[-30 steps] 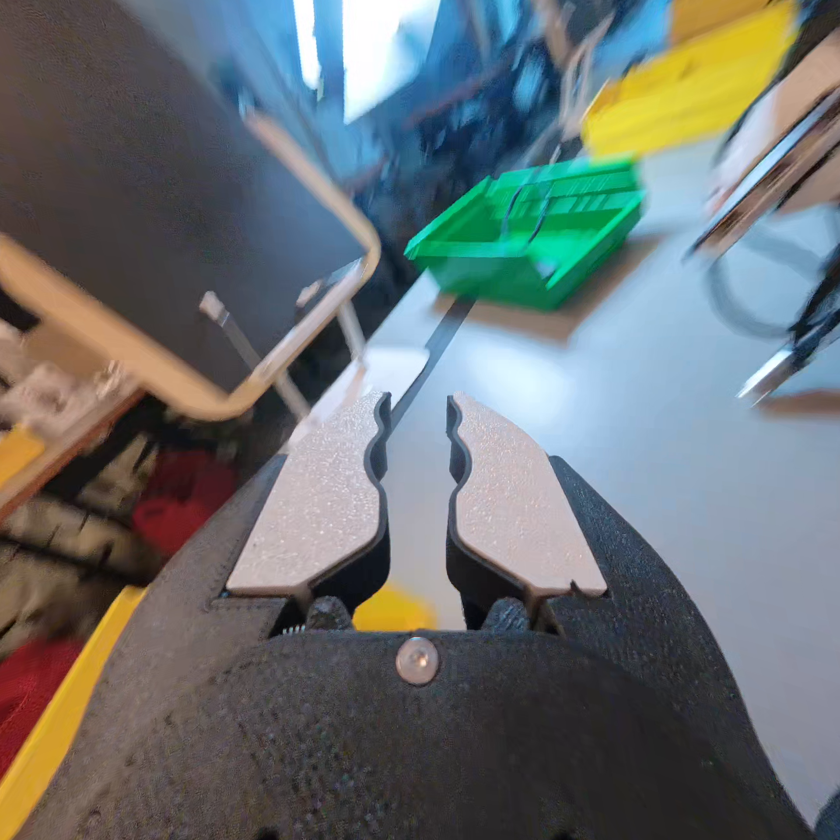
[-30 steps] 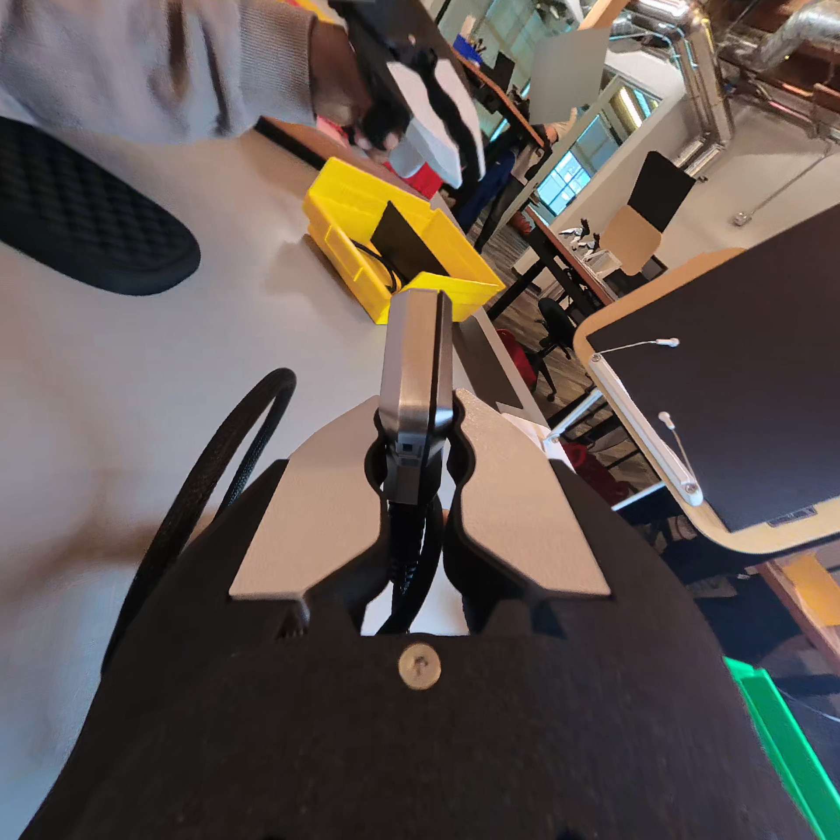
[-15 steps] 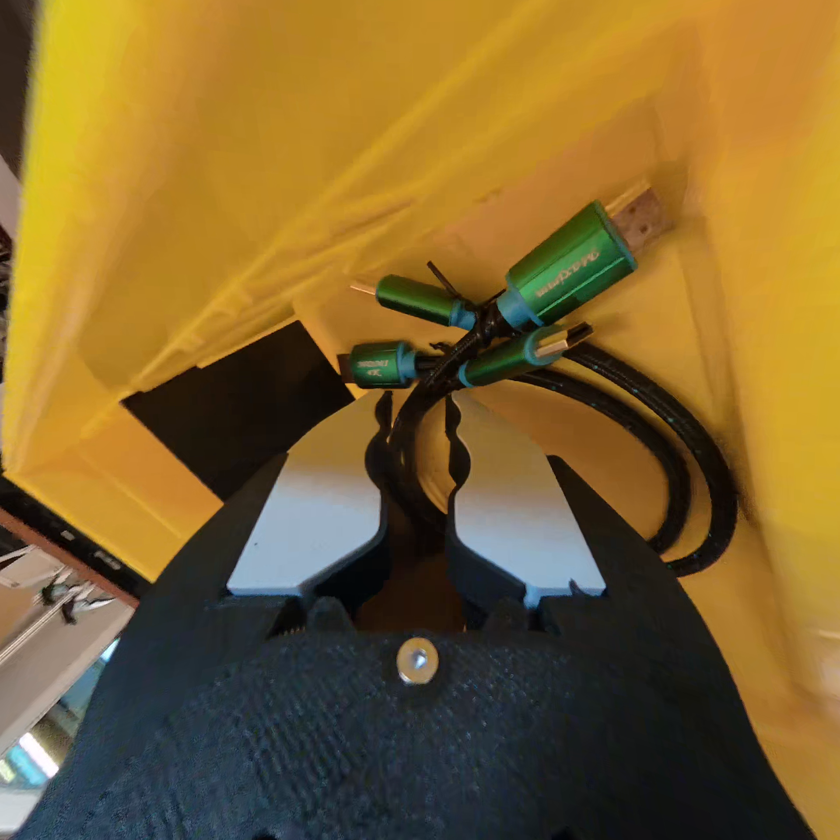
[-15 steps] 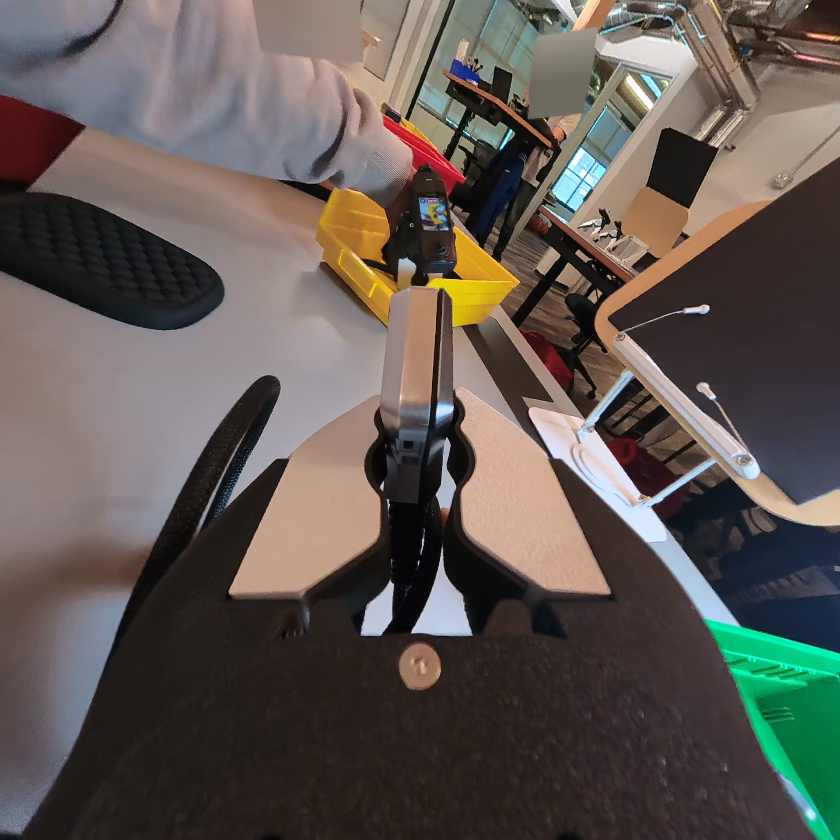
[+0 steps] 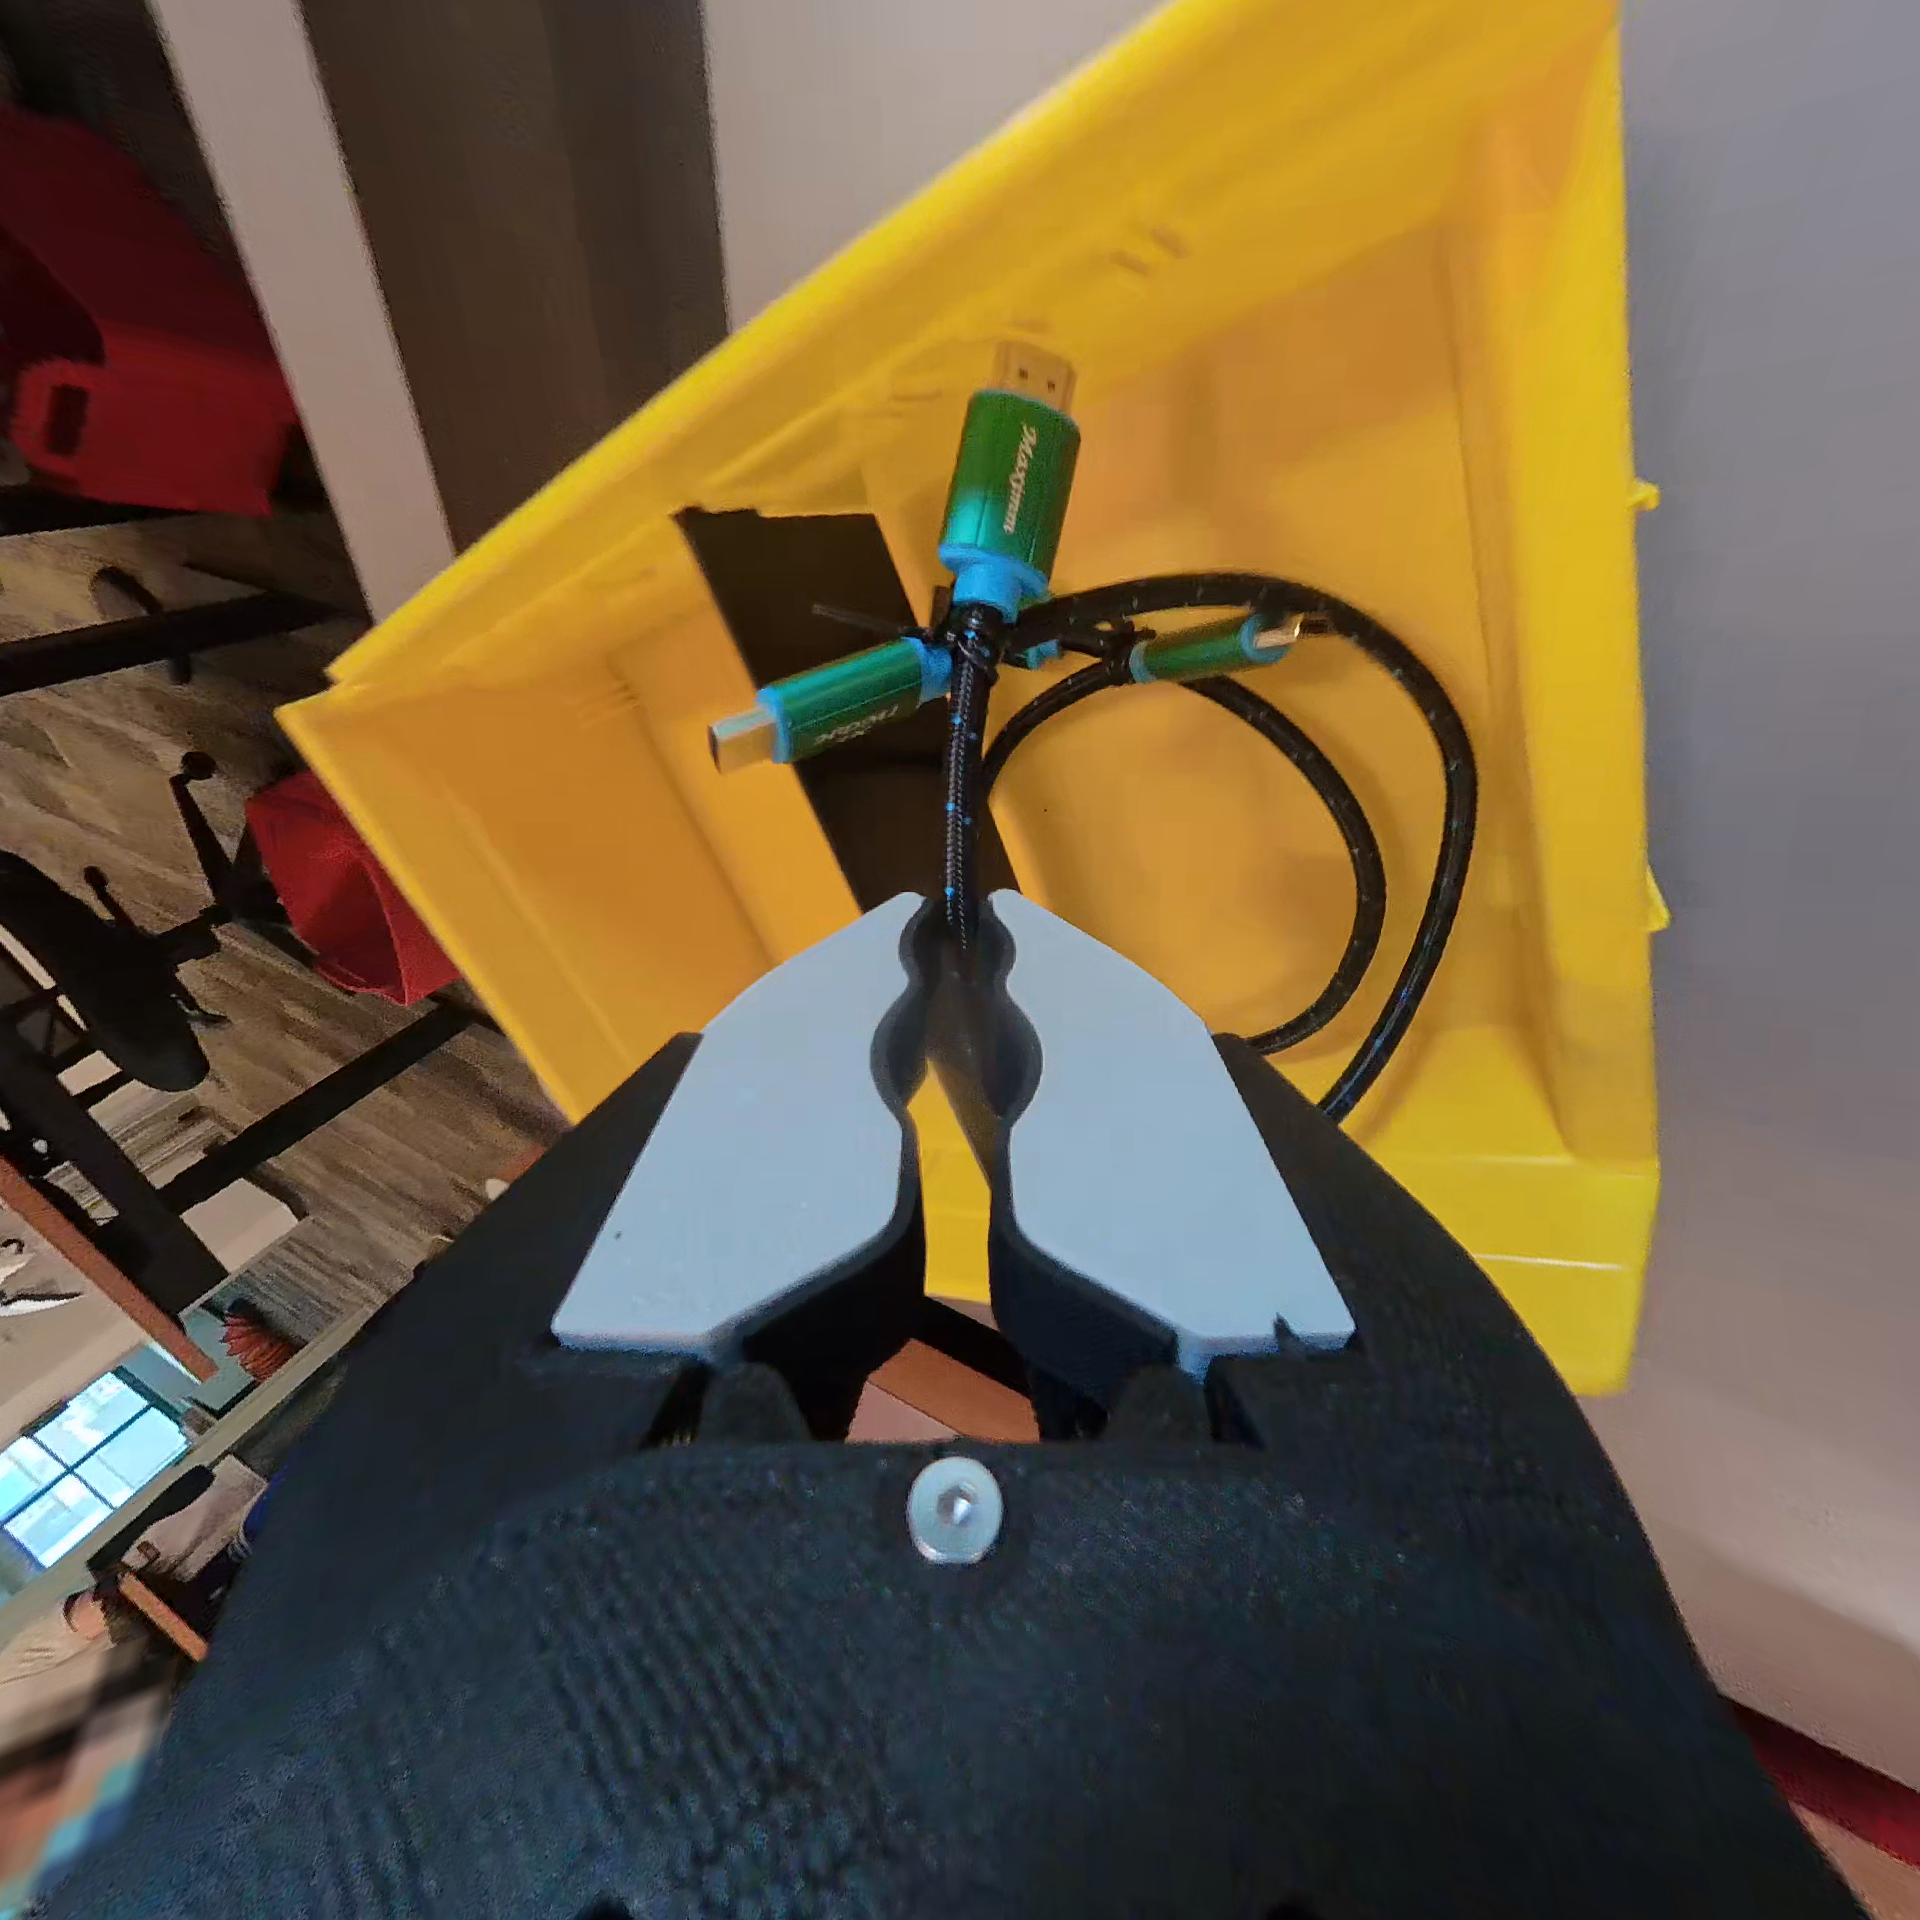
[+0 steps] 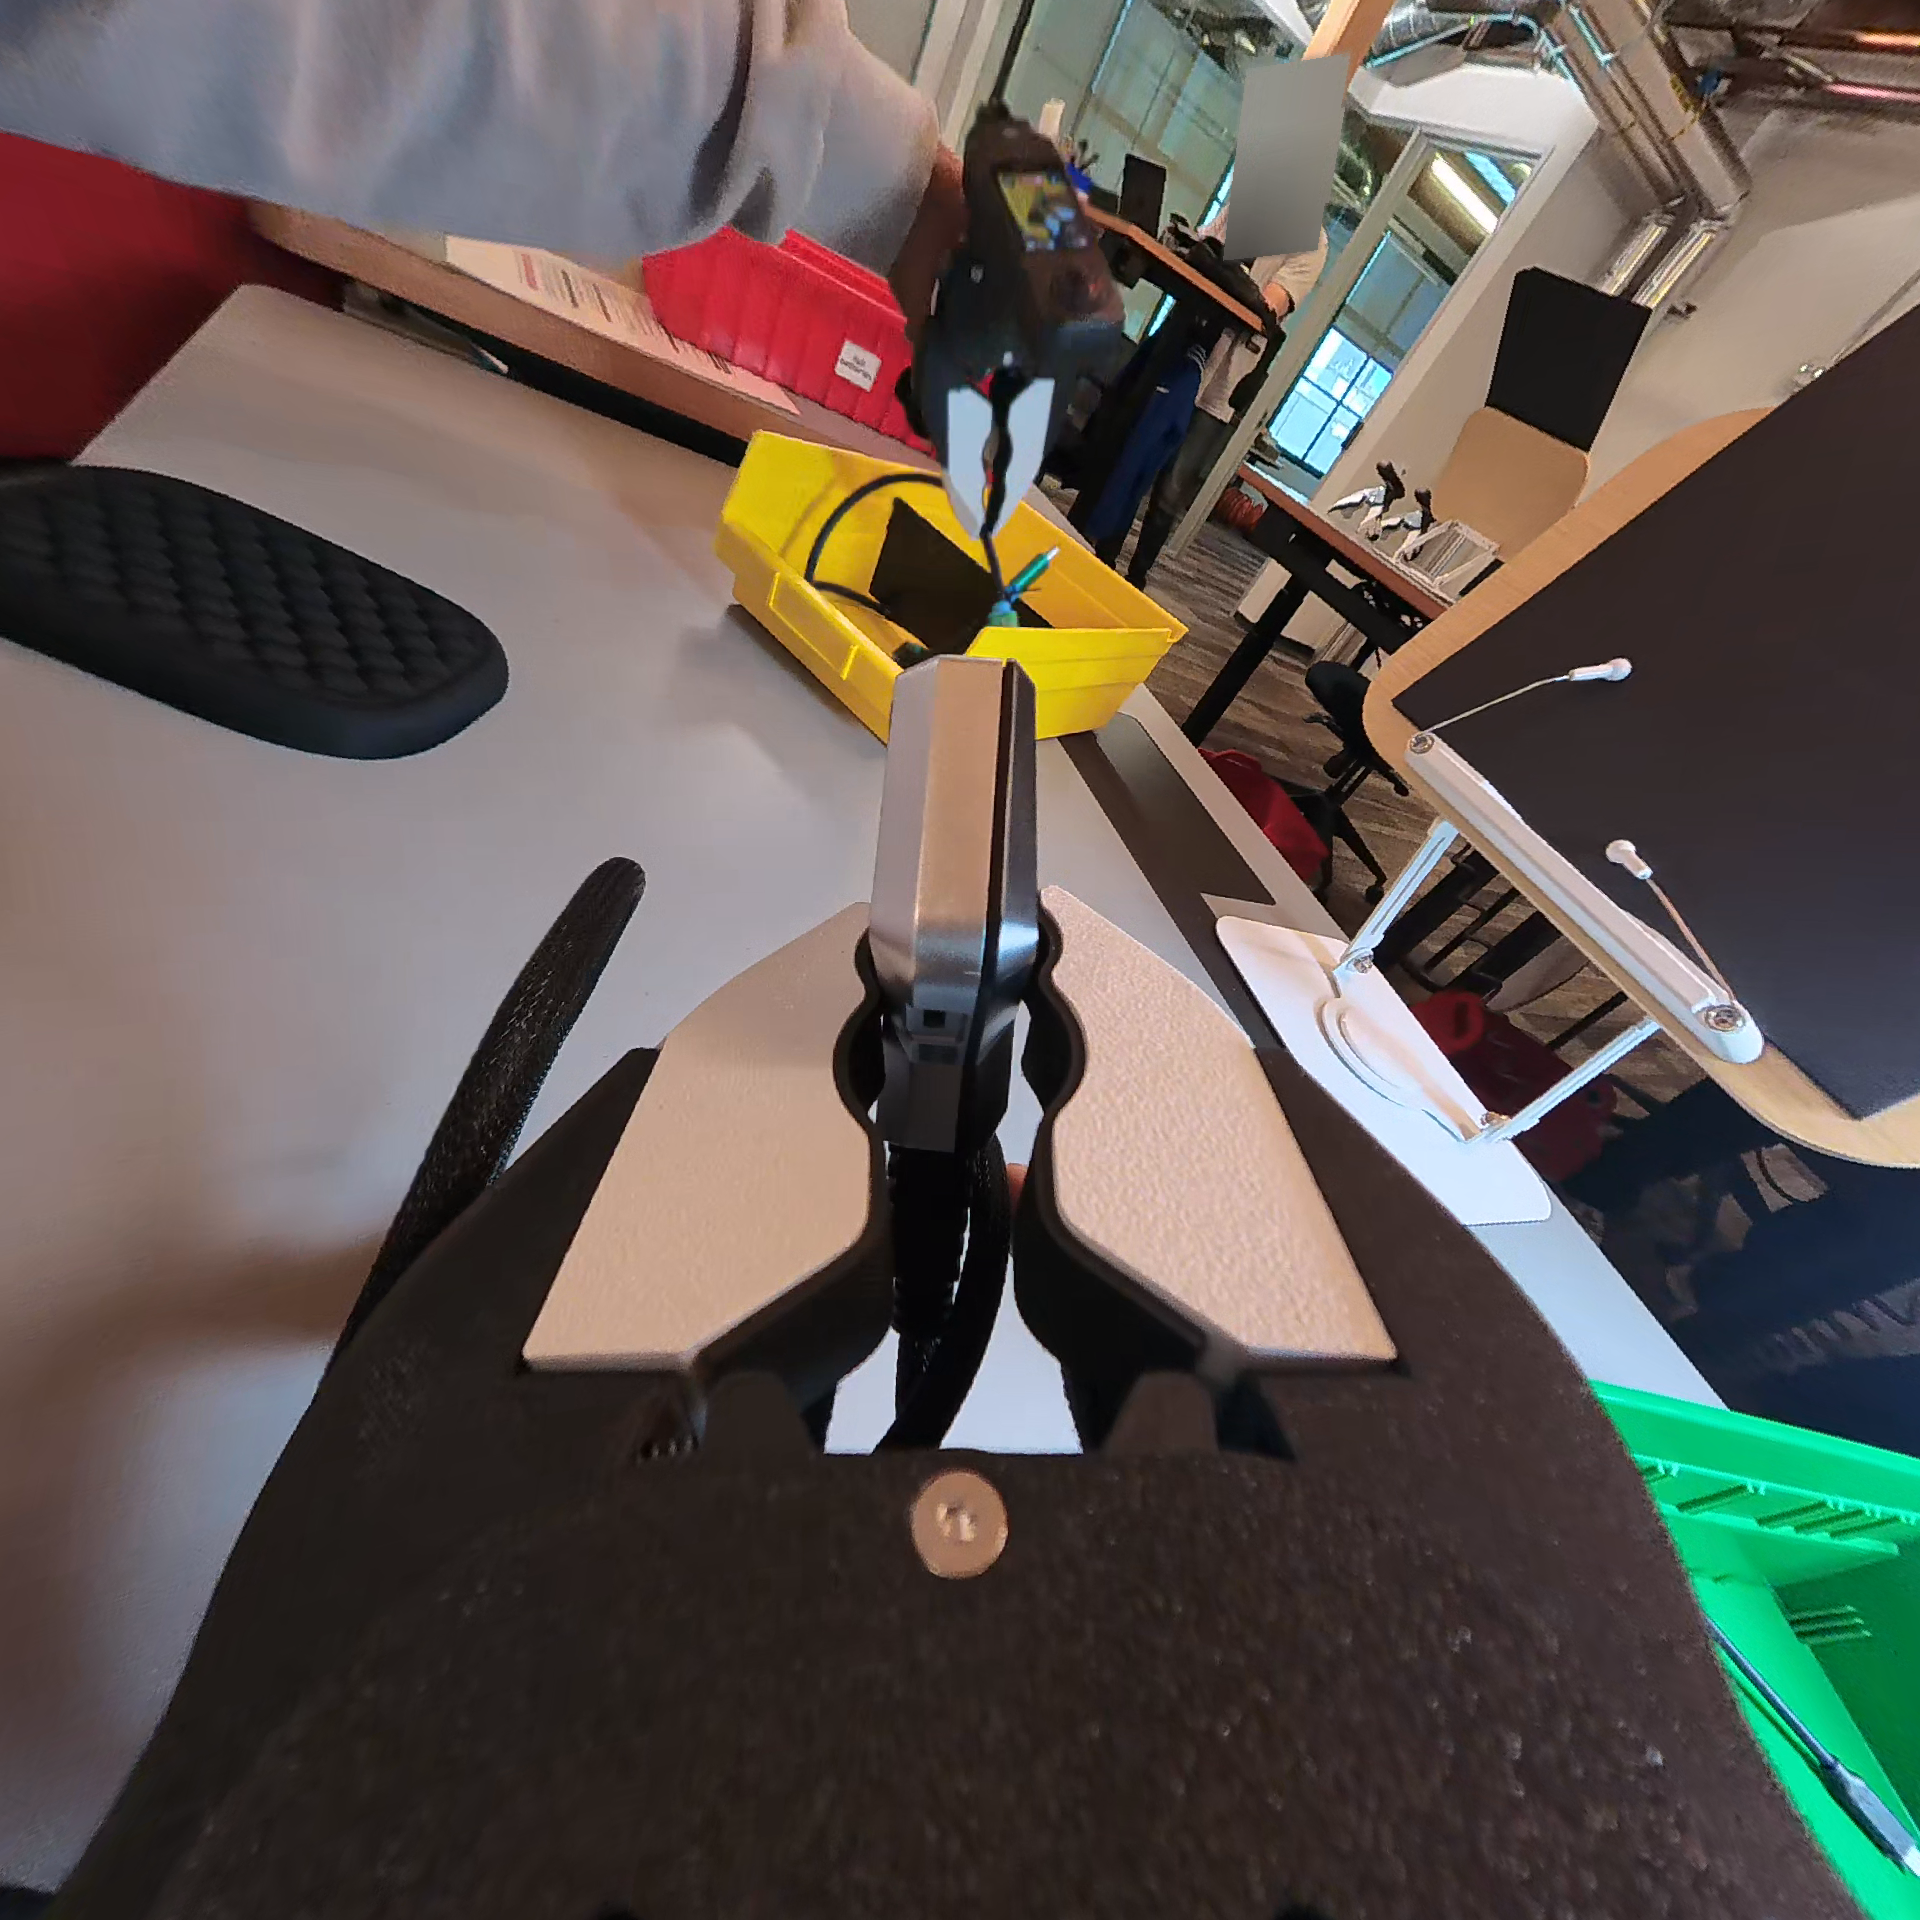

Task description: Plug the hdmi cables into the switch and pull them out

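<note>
My left gripper (image 5: 956,914) is shut on a black braided HDMI cable (image 5: 961,800) and holds it above the yellow bin (image 5: 1507,520). The cable ends in a large green plug (image 5: 1010,483). Two more green plugs (image 5: 831,707) are tied to it, and the rest of the cable loops in the bin. My right gripper (image 6: 954,935) is shut on the grey metal switch (image 6: 951,810), held on edge above the table. The left gripper also shows in the right wrist view (image 6: 992,447), with the cable hanging from it over the bin (image 6: 810,613).
A black flat piece (image 5: 821,613) lies in the yellow bin. The switch's own black braided cable (image 6: 520,1039) curves over the grey table. A black mesh pad (image 6: 239,613) lies at the left, a green bin (image 6: 1808,1621) at the lower right, red bins (image 6: 790,312) behind. One gripper's finger ends stand about 45 cm off the other's.
My left gripper went down into the yellow bin, closed on the braided cable and has lifted it with its plugs. My right gripper kept the switch and barely moved.
</note>
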`<state>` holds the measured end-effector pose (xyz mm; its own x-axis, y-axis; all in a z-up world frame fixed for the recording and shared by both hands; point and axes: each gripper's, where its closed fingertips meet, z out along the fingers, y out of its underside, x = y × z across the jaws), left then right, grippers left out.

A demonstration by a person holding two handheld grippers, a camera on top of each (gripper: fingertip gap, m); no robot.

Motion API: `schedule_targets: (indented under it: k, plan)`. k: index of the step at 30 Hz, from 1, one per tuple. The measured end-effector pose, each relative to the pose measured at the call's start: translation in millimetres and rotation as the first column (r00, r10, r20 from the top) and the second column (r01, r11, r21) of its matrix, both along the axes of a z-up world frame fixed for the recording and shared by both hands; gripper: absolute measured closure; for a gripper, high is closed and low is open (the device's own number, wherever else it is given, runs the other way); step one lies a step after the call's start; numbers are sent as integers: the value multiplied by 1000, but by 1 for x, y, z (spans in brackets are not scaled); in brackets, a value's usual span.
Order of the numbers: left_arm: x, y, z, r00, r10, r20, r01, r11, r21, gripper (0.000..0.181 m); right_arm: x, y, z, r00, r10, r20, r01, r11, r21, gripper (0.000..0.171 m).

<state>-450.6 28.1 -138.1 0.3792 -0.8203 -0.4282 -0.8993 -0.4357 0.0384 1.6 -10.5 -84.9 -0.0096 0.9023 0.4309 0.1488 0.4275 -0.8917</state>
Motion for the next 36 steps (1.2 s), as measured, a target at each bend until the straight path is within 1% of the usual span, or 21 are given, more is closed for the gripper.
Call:
schedule_targets:
  k: [4,9,12,14,16,19,21,23,25,28,30,31,33,35,36]
  plan:
    - [3,-3,29,1000,20,23,-22,998,60,174,2,-2,3,1000,-4,-7,4,1000,16,148]
    - [6,-16,61,995,50,90,-59,994,94,174,5,-3,7,1000,-6,-20,6,1000,20,149]
    - [20,-25,82,978,50,202,-75,990,118,174,5,-2,8,1000,-10,-24,10,1000,24,149]
    - [43,-33,93,945,25,325,-67,991,119,174,5,-1,8,1000,-17,-20,18,999,35,149]
    - [73,-40,95,901,-20,433,-30,994,108,174,5,-1,7,1000,-19,-16,20,999,43,149]
    - [125,-49,78,819,-98,566,55,994,92,174,5,1,5,1000,-27,-10,27,998,56,149]
    - [166,-53,57,734,-131,667,111,991,73,174,5,2,4,999,-39,-4,39,997,72,149]
    - [206,-56,30,649,-138,748,146,988,56,174,6,3,2,999,-52,3,52,994,92,149]
    - [242,-57,-6,595,-124,794,163,986,32,174,6,3,0,998,-60,10,59,993,107,149]
    - [280,-62,-64,585,-83,807,187,982,-34,174,8,2,-2,998,-65,18,62,991,122,148]
    - [294,-63,-90,596,-70,800,188,981,-54,174,9,3,-5,997,-72,27,68,989,130,149]
    - [298,-61,-97,602,-77,795,180,983,-41,174,9,3,-7,997,-74,29,70,989,130,148]
    - [301,-55,-99,616,-98,781,158,987,-1,174,10,5,-9,997,-74,31,70,990,122,148]
    - [297,-49,-96,670,-128,731,145,989,40,161,10,6,-10,997,-74,31,70,991,117,148]
    - [297,-44,-91,692,-158,704,144,986,80,157,10,7,-10,997,-74,31,70,991,116,148]
